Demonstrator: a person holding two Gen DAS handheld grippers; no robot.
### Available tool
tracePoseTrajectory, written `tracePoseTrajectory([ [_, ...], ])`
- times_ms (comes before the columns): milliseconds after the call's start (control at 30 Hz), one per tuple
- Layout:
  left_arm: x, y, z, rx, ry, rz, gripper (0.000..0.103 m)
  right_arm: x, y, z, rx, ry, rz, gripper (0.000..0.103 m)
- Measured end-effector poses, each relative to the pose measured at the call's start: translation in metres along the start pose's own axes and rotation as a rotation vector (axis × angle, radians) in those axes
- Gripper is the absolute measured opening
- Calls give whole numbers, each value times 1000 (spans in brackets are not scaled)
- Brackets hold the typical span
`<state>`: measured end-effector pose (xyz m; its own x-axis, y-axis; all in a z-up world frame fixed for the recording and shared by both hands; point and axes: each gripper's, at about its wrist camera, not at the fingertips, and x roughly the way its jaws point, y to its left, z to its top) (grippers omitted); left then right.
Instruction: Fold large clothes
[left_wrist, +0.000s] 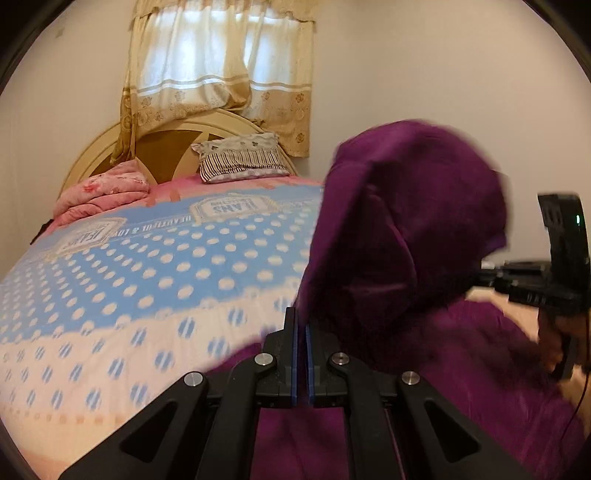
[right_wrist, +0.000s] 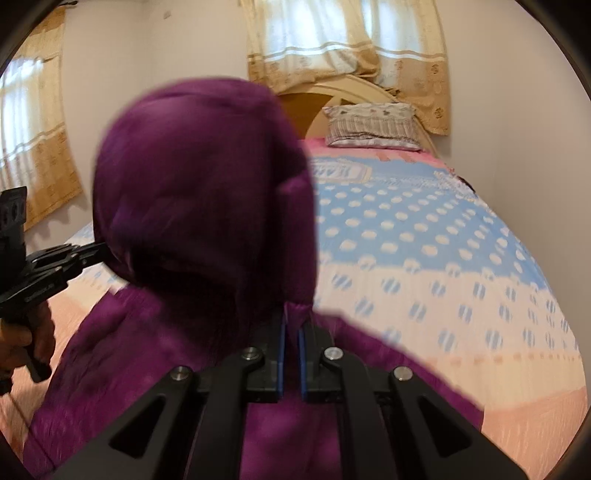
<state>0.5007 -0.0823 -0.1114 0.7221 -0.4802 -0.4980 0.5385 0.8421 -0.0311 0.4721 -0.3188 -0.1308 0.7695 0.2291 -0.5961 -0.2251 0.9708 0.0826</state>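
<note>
- Purple garment (left_wrist: 413, 206) is hanging lifted above the bed (left_wrist: 147, 280), its lower part trailing on it.
- Left gripper (left_wrist: 301, 328) and right gripper (right_wrist: 291, 325) are each pinching an edge, jaws pressed together.
- Probably soft, floppy, fairly light; gripping at edges or corners is likely suiting it.

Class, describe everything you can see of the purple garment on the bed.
The purple garment is one plain deep-purple piece, soft and fleecy-looking, blurred in both views. Its upper part is lifted into a rounded billow; the rest lies on the spotted bedspread. The left gripper and right gripper are each shut on an edge. No sleeves or fastenings can be made out.
</note>
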Motion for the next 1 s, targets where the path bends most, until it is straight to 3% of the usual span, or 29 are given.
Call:
tracePoseTrajectory([
  [133, -19, -15, -45, 48, 73, 49, 4, -12, -4, -41, -13, 81, 13, 11],
  [233, -33, -14, -69, 19, 113, 70, 9, -28, -15, -63, 19, 112, -9, 16],
  [300, -43, -8, -73, -28, 111, 86, 31, -42, -20, -68, 47, 102, -42, 35],
  [367, -58, -1, -61, -92, 31, 150, 87, -55, -19, -58, 76, 58, -78, 62],
  [433, -68, 1, -41, -144, -75, 203, 102, -60, -11, -39, 97, 15, -65, 63],
  [533, -52, 2, -2, -220, -97, 185, 102, -51, 12, 1, 135, -5, -16, 63],
  [667, 5, -18, 17, -193, 60, 279, 102, -11, 39, 25, 171, 54, 36, 61],
  [733, 26, -32, 1, -125, 125, 316, 102, 21, 44, 19, 170, 144, 28, 60],
  [833, 34, -45, -40, -62, 248, 303, 102, 41, 52, -18, 134, 280, 18, 52],
  [933, 22, -54, -83, -71, 302, 248, 102, 32, 58, -52, 53, 324, 4, 50],
  [1000, 14, -55, -94, -98, 306, 217, 102, 26, 60, -67, 39, 333, 10, 50],
])
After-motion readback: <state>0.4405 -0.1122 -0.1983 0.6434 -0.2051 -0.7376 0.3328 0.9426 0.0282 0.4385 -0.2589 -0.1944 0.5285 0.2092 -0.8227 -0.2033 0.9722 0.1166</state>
